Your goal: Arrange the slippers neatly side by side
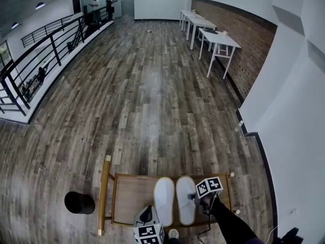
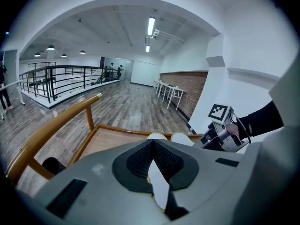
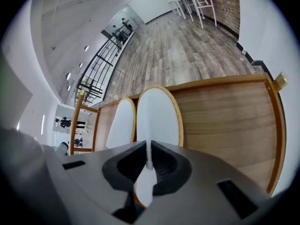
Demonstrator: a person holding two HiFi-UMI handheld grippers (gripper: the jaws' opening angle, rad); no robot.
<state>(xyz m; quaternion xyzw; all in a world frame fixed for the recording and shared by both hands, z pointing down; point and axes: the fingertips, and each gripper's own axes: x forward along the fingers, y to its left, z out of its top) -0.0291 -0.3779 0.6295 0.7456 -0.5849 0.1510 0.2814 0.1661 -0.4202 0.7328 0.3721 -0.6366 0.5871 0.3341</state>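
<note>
- A large room with a wood-plank floor (image 1: 142, 95); low in the head view stands a rimmed wooden surface (image 1: 131, 200), and everything below is placed from it.
- Far beyond the surface's left side runs a black railing (image 1: 45, 60), with two people (image 1: 95, 6) standing at its far end.
- Just off the left side of the surface, on the floor, is a black round thing (image 1: 79, 202) (what kind of thing, I cannot tell).
- A wooden handle bar (image 1: 104, 194) runs along the surface's left edge.
- The left gripper (image 2: 152, 146) is at the surface's near edge, its jaws pressed together on a thin white edge of the left slipper (image 1: 164, 200).
- The left slipper lies flat on the middle of the surface, toe pointing to the far edge.
- The right slipper (image 1: 186, 200) lies right beside it, long sides touching or nearly so, toes level and pointing the same way.
- The right gripper (image 3: 149, 149) is over the right part of the surface, its jaws pinched on a thin white edge of the right slipper.
- Far beyond the surface's right side, white tables (image 1: 218, 39) stand along a brick wall (image 1: 249, 44).
</note>
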